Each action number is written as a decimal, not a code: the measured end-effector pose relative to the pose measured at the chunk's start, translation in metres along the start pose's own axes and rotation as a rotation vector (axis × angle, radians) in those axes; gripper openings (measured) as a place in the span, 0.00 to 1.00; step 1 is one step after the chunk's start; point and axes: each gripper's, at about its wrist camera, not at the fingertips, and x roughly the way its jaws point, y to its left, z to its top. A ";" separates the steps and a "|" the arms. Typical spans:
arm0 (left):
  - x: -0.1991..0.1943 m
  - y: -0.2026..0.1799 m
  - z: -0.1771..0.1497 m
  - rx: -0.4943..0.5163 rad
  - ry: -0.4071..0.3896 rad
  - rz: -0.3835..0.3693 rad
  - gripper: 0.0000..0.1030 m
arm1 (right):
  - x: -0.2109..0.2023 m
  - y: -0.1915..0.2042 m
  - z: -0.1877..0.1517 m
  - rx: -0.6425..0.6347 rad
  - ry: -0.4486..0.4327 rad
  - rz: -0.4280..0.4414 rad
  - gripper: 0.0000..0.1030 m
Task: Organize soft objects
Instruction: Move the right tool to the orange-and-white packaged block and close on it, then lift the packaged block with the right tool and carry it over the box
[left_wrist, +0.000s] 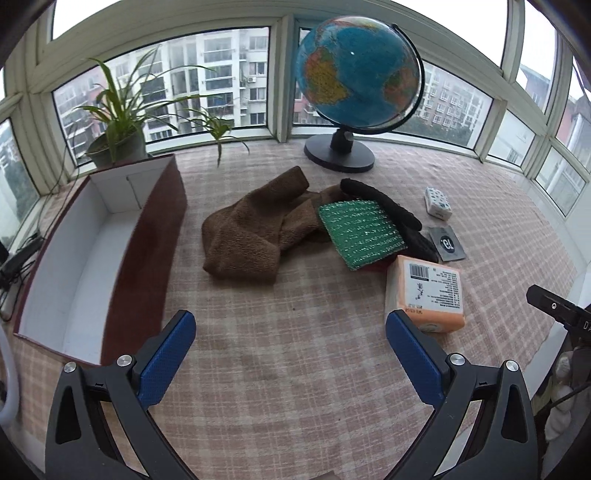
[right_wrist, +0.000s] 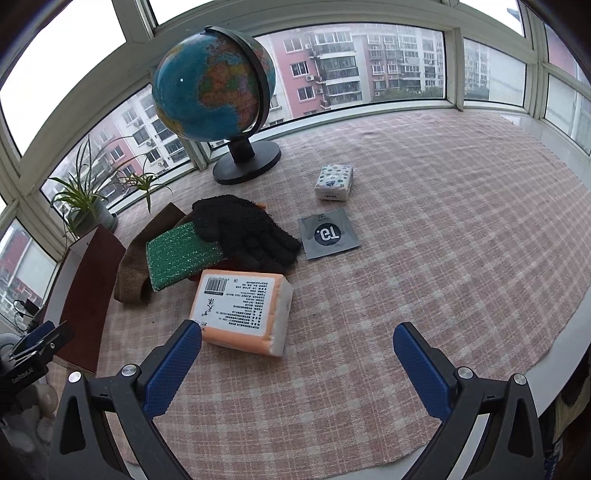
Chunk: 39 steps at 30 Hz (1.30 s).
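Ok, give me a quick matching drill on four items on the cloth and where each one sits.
Things:
1. green scrub pad
2. orange tissue pack
3. grey sachet
4. box

Places:
A. left edge of the cloth, open and empty
B. lying on the brown towel
C. nearest the right gripper
D. flat beside the black glove

Pairs: 1-B, 2-C, 3-D, 4-A
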 end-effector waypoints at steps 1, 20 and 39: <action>0.005 -0.006 0.000 0.008 0.011 -0.021 0.91 | 0.004 0.000 0.000 -0.001 0.011 0.009 0.99; 0.087 -0.061 0.015 0.052 0.211 -0.317 0.68 | 0.090 -0.015 0.022 0.096 0.261 0.239 0.64; 0.127 -0.083 0.011 0.118 0.344 -0.439 0.47 | 0.127 -0.014 0.026 0.127 0.374 0.306 0.44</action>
